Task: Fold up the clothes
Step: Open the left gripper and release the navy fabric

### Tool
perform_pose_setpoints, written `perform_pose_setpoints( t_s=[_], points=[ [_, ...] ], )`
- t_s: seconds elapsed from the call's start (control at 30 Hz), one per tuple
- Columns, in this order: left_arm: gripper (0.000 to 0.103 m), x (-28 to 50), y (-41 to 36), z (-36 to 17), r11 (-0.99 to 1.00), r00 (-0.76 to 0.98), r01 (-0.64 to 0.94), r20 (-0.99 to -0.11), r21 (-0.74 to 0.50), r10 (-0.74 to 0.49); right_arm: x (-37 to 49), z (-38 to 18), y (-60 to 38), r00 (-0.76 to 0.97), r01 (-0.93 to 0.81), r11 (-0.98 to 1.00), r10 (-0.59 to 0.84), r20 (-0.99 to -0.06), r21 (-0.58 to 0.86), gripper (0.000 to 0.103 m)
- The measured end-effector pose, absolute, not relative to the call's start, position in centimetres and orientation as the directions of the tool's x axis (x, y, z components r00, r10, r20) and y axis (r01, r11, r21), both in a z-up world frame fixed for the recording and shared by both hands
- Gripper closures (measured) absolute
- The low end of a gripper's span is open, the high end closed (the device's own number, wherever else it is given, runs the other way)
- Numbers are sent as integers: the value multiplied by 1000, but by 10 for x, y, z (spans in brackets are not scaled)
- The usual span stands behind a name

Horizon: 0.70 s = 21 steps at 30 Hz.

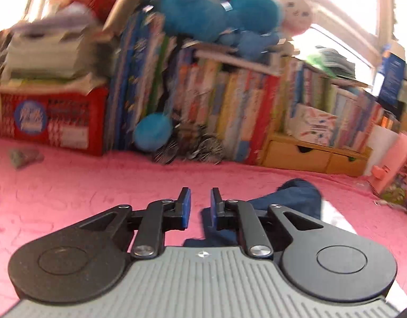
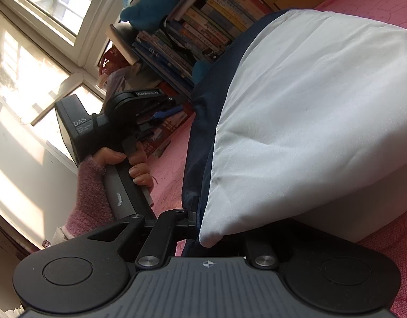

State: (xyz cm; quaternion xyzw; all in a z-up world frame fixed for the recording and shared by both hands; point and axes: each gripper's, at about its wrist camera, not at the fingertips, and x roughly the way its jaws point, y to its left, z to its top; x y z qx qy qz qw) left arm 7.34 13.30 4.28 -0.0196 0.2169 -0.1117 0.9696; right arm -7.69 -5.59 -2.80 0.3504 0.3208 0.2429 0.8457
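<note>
A garment with a white panel [image 2: 309, 106] and a navy part [image 2: 203, 122] lies on the pink bedspread [image 2: 171, 164]. My right gripper [image 2: 211, 222] is shut on its near edge; one finger [image 2: 194, 212] shows and the other is hidden under the white cloth. In the left wrist view the navy cloth [image 1: 296, 198] lies just right of and below my left gripper [image 1: 200, 202]. That gripper's blue pads [image 1: 187, 206] stand slightly apart with nothing between them. The right wrist view shows the left gripper [image 2: 161, 114] from the side, held by a hand [image 2: 134, 164] in a pink sleeve.
A wall of books [image 1: 230, 100] lines the far edge of the bed, with blue plush toys [image 1: 211, 8] on top. A red crate [image 1: 52, 122] stands at the left and a wooden drawer box [image 1: 315, 156] at the right. A small grey item [image 1: 24, 156] lies on the bedspread.
</note>
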Motion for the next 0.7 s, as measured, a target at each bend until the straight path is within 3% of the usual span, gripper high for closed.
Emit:
perform_pose_setpoints(
  t_s=[0.13, 0.27, 0.4, 0.57, 0.7],
  points=[
    [78, 61, 76, 43, 922, 866, 360, -419, 142, -274, -81, -24, -51, 696, -202, 682, 605, -387, 703, 91],
    [77, 52, 26, 36, 821, 850, 459, -438, 339, -294, -98, -11, -36, 742, -278, 791, 537, -401, 545, 83],
    [76, 57, 34, 11, 835, 881, 382, -429, 396, -199, -112, -3, -47, 685, -383, 784, 595, -420, 488, 76],
    [71, 64, 66, 6, 875, 901, 258, -428, 410, -65, -131, 5, -107, 503, -522, 622, 777, -378, 584, 71],
    [71, 75, 90, 3, 889, 871, 173, -487, 424, 63, -118, 32, -172, 557, -548, 610, 777, -295, 572, 49]
  ],
)
